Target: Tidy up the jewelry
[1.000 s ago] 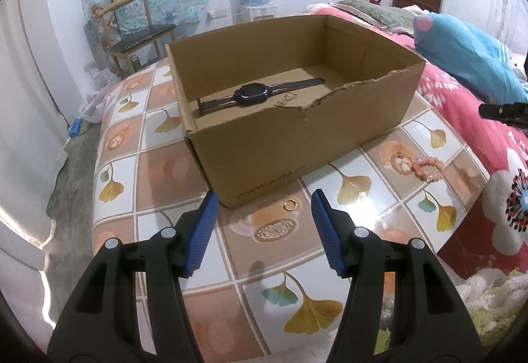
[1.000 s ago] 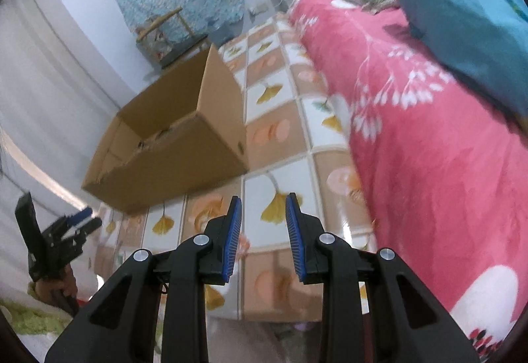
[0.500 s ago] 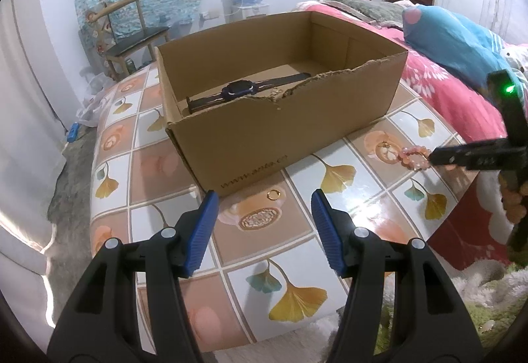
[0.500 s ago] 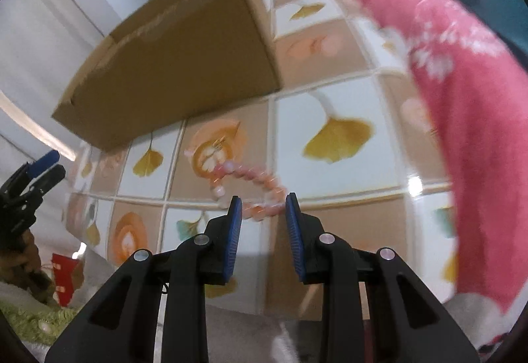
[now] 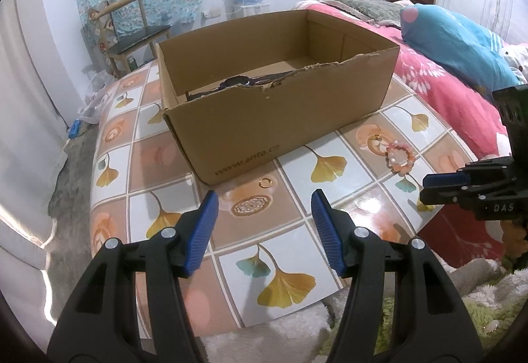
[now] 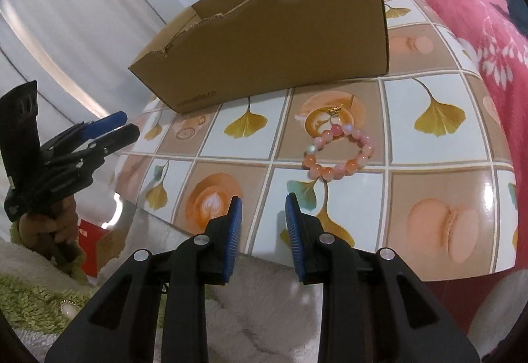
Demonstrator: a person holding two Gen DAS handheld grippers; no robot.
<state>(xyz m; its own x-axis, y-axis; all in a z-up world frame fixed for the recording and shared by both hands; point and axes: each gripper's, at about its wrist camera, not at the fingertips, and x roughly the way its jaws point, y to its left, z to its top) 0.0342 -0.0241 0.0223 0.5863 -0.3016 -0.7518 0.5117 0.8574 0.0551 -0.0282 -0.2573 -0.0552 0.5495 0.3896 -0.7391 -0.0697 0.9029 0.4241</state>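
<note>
Left wrist view: the cardboard box (image 5: 277,118) sits higher in frame than a second ago, so its watch (image 5: 236,82) barely shows above the torn rim, and the right gripper (image 5: 425,188) has come in at the right edge. The left gripper (image 5: 264,231) gapes wide, empty, above a gold ring (image 5: 266,182) on the glossy ginkgo-print table (image 5: 148,165). Print reads "www.anta.co" (partly hidden).

Right wrist view: the right gripper (image 6: 263,232), narrowly parted and empty, now points at the pink bead bracelet (image 6: 340,151), just beyond its tips.
</note>
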